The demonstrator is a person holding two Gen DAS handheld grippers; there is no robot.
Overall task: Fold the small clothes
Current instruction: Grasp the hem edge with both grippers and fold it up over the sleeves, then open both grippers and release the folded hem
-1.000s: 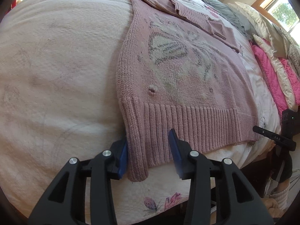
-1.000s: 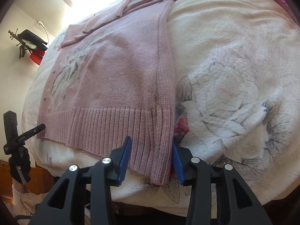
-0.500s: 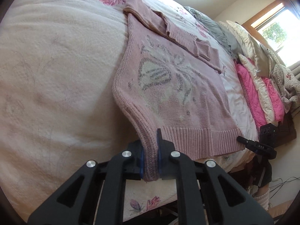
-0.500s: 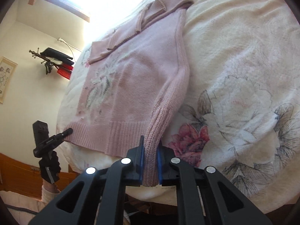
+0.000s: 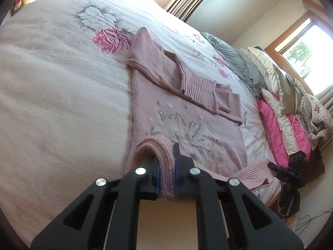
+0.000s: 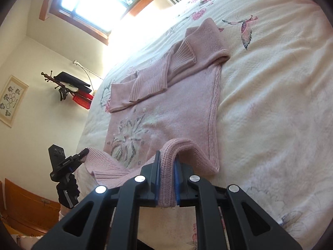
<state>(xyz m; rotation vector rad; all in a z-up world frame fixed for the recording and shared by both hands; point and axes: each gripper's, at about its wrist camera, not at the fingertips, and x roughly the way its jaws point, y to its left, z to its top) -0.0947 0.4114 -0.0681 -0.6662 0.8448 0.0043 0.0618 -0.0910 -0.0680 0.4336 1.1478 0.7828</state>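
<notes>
Broadly, a wide bed covered by a cream, nubbly-textured bedspread (image 5: 52, 95) printed with pink and grey flowers fills the space ahead of both pairs of jaws. On it lies a dusty-pink knitted sweater (image 5: 187, 125), flat across its body, with a pale floral motif worked into the front and ribbed bands at the hem and cuffs. Its two sleeves are folded across the chest at the far end from the jaws, their ribbed cuffs overlapping.

The near hem is lifted off the bedspread at both corners. The left gripper (image 5: 166, 179), black plastic with blue pads, is clamped on the ribbed hem corner; the knit rises in a thick arch just beyond its jaws before dropping back onto the sweater's body. The right gripper (image 6: 166, 185), of the same build, likewise pinches the opposite hem corner, with a similar rounded loop of knit standing up between and ahead of its jaws. Between the two corners the hem sags in a soft curve.

Far beyond the left jaws, to their right, a row of quilted pillows (image 5: 276, 129) in hot pink, cream and grey leans along the bed's edge. Beyond the right jaws, up and left, a wooden-framed window (image 6: 89, 2) glares white.
</notes>
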